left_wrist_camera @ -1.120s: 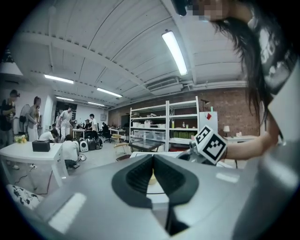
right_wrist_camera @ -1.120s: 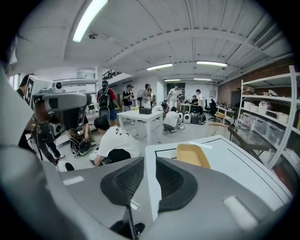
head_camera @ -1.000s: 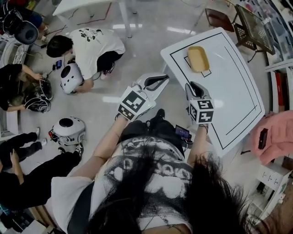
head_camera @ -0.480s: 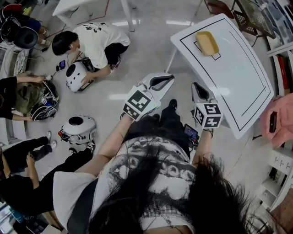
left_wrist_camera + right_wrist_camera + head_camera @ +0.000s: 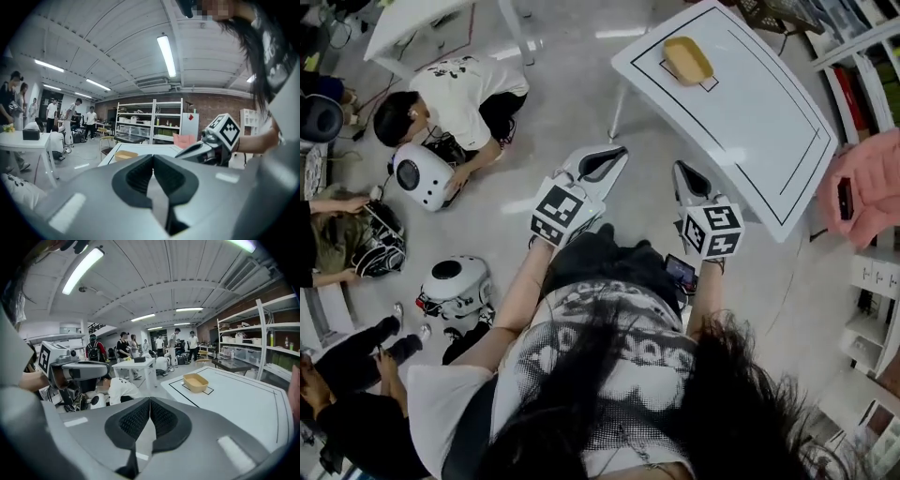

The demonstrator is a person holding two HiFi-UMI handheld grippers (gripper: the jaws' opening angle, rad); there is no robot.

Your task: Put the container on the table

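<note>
Container (image 5: 687,59) sat on the white table (image 5: 750,122), upper centre, inside a marked rectangle (image 5: 710,82). Left gripper (image 5: 617,156) and right gripper (image 5: 682,172), mid-frame, were clenched jaw to jaw. A person (image 5: 455,89) crouched upper left. Container appeared shallow, yellow, open-topped.

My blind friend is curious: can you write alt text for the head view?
Seen from above, a person holds a left gripper and a right gripper, both shut and empty, beside a white table bearing a yellow container. Others crouch nearby.
</note>
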